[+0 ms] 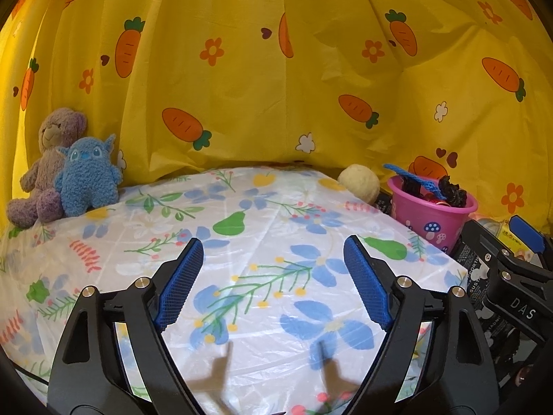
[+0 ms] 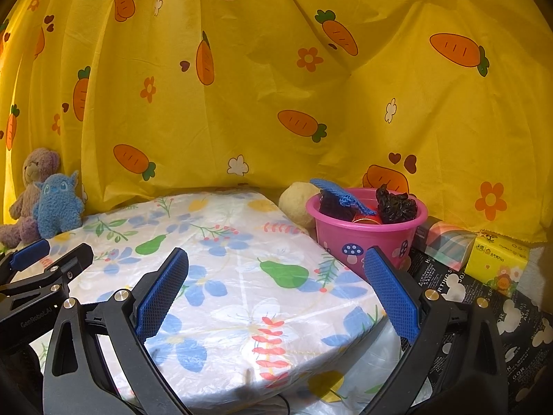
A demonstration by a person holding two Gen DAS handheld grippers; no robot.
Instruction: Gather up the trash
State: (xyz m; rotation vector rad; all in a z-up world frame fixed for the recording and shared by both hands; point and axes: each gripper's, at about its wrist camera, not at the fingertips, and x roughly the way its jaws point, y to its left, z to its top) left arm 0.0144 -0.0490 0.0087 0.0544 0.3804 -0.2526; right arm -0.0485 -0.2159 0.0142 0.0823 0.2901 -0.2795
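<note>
I see both my left gripper (image 1: pixel 273 276) and right gripper (image 2: pixel 276 287) spread apart, empty; the pink bucket (image 2: pixel 366 238) right of centre already holds trash, so collection looks nearly finished.

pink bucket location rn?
The pink bucket stands at the right of both wrist views, off the floral table's far right corner, beside the cream ball, in front of the carrot curtain.

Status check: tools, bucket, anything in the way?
Left tool open, empty. Right tool open, empty. Pink bucket upright, holds black crumpled trash. Nothing between tools and bucket.
</note>
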